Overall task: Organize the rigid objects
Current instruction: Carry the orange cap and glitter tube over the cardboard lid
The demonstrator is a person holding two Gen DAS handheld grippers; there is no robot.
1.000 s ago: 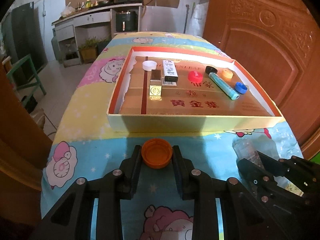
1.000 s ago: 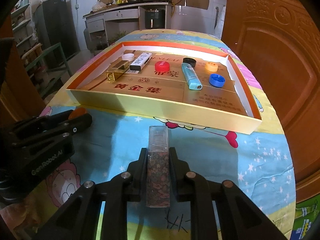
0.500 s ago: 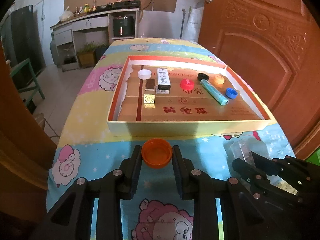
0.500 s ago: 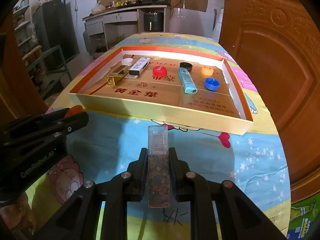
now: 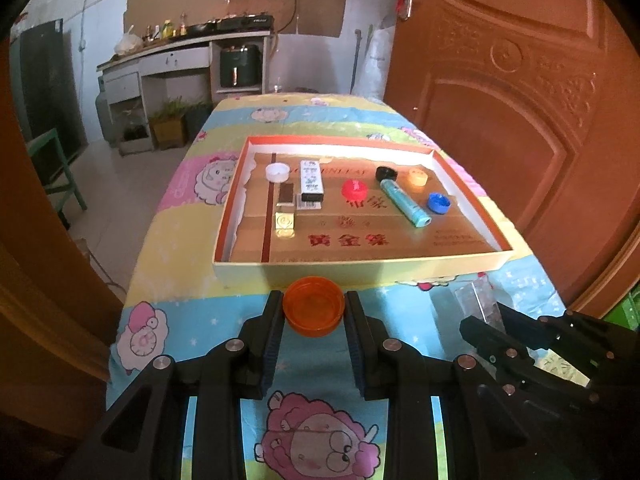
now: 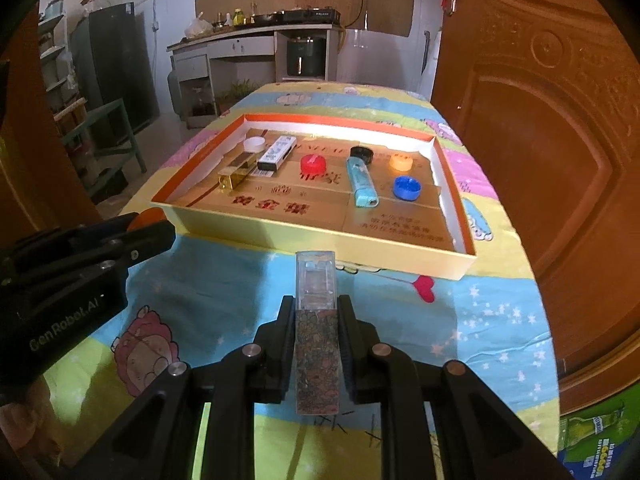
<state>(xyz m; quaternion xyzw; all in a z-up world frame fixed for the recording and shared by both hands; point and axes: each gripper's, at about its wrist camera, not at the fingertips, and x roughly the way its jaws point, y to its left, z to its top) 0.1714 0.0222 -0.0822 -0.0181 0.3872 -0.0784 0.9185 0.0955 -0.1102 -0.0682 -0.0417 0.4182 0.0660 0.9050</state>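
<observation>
My left gripper (image 5: 314, 312) is shut on an orange bottle cap (image 5: 314, 307) and holds it above the tablecloth, just short of the near wall of a shallow cardboard tray (image 5: 360, 270). My right gripper (image 6: 315, 320) is shut on a clear rectangular tube (image 6: 316, 332) with a patterned lower half, also short of the tray (image 6: 320, 236). In the tray lie a white cap (image 5: 277, 171), a white box (image 5: 311, 179), a gold block (image 5: 285, 225), a red cap (image 5: 354, 189), a teal tube (image 5: 404, 202), a black cap (image 5: 386, 173), a small orange cap (image 5: 417, 178) and a blue cap (image 5: 439, 203).
The table is covered by a cartoon-sheep cloth (image 5: 192, 280). A brown wooden door (image 5: 520, 100) stands close on the right. A counter with an air fryer (image 5: 240, 65) is at the back. A green chair (image 5: 52, 168) stands on the floor at left.
Both grippers have risen and drawn back from the tray with their objects still held, so the tray looks smaller and farther and more of the room shows.
</observation>
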